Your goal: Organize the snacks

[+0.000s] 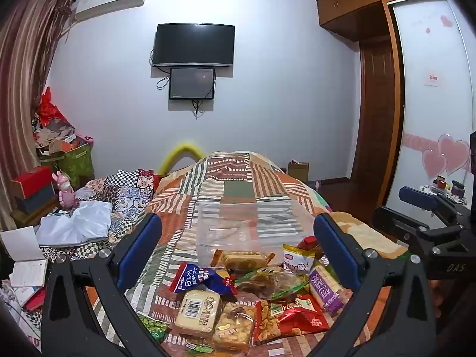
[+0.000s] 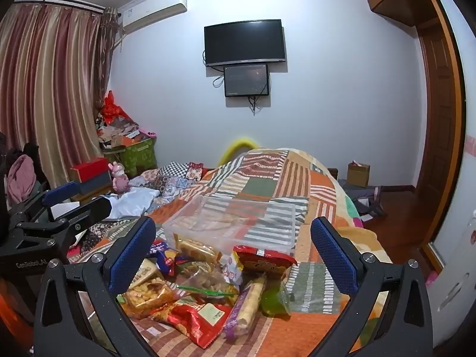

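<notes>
Here, snack pile (image 1: pixel 253 294), clear bin (image 1: pixel 247 226), seemingly empty

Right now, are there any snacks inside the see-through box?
No, the clear plastic box on the bed looks empty, and the snack packets all lie in a pile on the blanket in front of it.

Left gripper (image 1: pixel 238 250) wide open, snack packets (image 1: pixel 253 294) heaped before clear container (image 1: pixel 250 226), patchwork bedspread (image 1: pixel 235 178)

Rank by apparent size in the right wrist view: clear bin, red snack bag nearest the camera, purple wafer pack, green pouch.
1. Clear bin
2. Red snack bag
3. Purple wafer pack
4. Green pouch

The bin lies farthest away, so its lead is safe; the other three lie about equally near.
</notes>
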`<state>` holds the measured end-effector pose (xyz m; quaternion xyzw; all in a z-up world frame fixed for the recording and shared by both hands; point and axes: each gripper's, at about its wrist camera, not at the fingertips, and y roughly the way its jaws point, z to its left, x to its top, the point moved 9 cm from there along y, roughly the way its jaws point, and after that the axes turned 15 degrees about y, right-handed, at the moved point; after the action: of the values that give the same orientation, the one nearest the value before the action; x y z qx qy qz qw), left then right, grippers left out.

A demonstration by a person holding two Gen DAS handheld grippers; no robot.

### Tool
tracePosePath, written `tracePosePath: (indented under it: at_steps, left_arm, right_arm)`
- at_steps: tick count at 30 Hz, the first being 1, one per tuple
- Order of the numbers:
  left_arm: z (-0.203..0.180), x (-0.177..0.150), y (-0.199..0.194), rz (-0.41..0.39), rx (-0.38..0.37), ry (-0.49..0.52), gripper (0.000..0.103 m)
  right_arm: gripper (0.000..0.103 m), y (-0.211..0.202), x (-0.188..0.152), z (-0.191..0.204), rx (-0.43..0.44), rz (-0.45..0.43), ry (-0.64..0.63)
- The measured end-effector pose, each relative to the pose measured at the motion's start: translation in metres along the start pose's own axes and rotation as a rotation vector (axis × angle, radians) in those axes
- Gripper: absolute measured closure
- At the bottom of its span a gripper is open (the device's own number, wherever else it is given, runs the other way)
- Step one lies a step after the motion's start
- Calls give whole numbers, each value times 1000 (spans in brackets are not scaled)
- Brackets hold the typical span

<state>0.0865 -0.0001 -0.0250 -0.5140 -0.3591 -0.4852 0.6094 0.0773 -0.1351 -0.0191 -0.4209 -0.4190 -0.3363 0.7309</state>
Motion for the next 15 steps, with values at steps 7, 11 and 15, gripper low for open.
tracePosePath:
  at_steps: [7,11,15]
  left_arm:
    - [-4,3,-1,3,-13,-7,0]
    - [-5,1,3,5,-13,-16,0]
    - [-2,0,1,-1,-13,-21,0]
  right_arm:
    - [0,-1,1,0,1,-2,3]
    - [0,-1,2,3,1,-5,8]
    - [0,-1,2,5,-1,-4,8]
